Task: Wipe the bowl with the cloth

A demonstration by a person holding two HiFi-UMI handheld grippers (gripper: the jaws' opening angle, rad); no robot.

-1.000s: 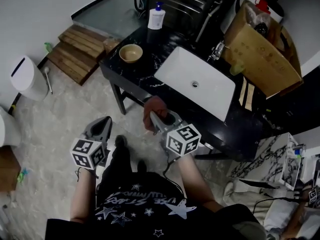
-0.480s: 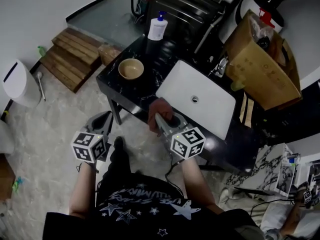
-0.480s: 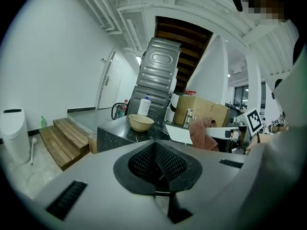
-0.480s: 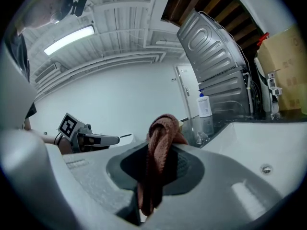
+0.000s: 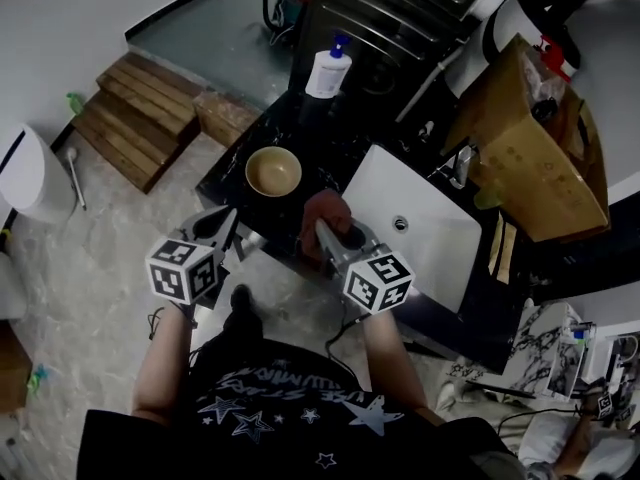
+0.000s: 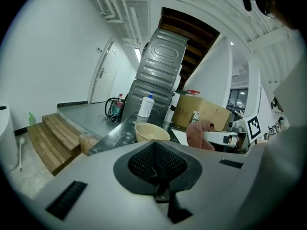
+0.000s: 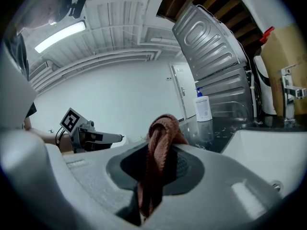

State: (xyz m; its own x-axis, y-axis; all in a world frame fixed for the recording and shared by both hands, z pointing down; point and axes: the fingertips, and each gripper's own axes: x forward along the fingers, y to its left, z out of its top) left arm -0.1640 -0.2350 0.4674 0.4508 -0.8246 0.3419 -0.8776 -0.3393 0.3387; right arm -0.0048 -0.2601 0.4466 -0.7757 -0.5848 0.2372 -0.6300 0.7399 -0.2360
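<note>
My right gripper (image 5: 330,236) clamped the cloth (image 5: 320,208); my left gripper (image 5: 224,222) was closed, empty. For a clean wipe, I judged it should open and steady the bowl (image 5: 273,171).

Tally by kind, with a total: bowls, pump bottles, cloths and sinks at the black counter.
bowl: 1
pump bottle: 1
cloth: 1
sink: 1
Total: 4
</note>
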